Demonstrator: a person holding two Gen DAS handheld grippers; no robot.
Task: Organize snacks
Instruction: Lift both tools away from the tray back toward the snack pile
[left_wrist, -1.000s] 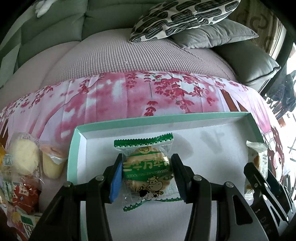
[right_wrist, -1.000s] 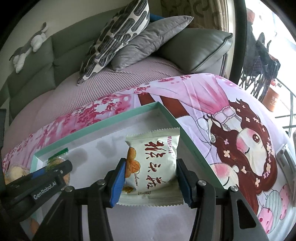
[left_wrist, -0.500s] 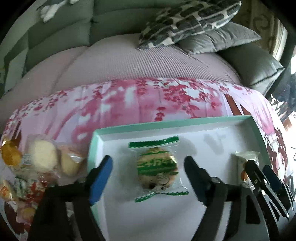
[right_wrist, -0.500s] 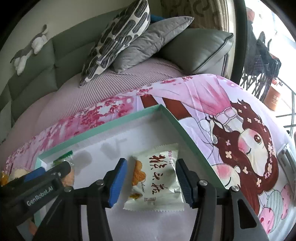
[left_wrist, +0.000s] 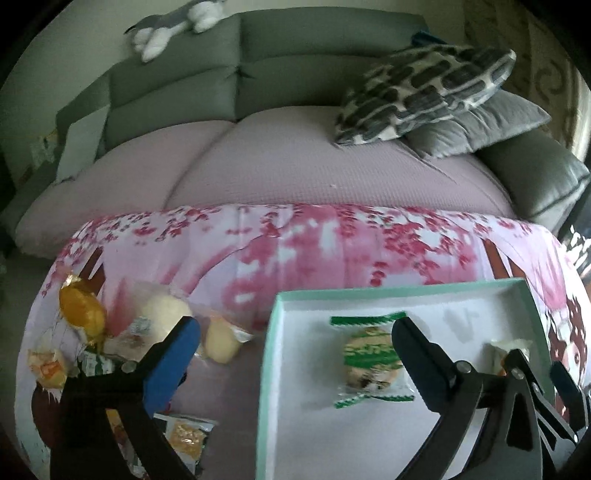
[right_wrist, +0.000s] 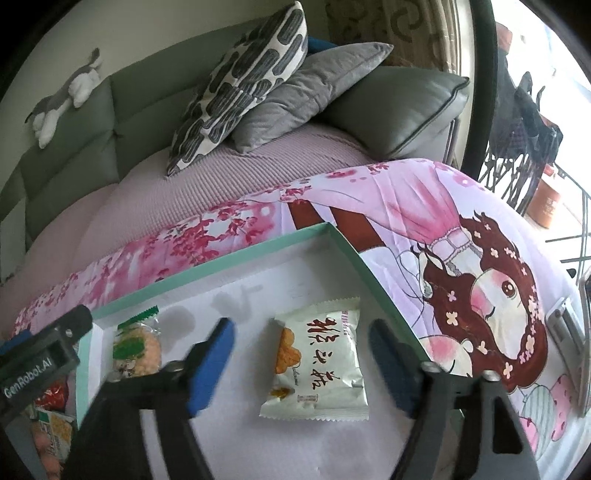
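At nine o'clock in the tray (right_wrist: 236, 254), the green-wrapped cracker (right_wrist: 136, 350) lies free; the left gripper (left_wrist: 295, 339), marked "GenRobot.AI", is opening wide and empty. The right gripper (right_wrist: 301, 360) is opening around the untouched white snack packet (right_wrist: 321, 363) printed with red Chinese characters.

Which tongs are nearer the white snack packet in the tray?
Right. The right tongs, opening, straddle the white packet without touching. The left tongs sit toward the tray's other end.

A home living room: grey sofa (left_wrist: 303, 66), cushions (right_wrist: 240, 85), plush toy (left_wrist: 173, 22).
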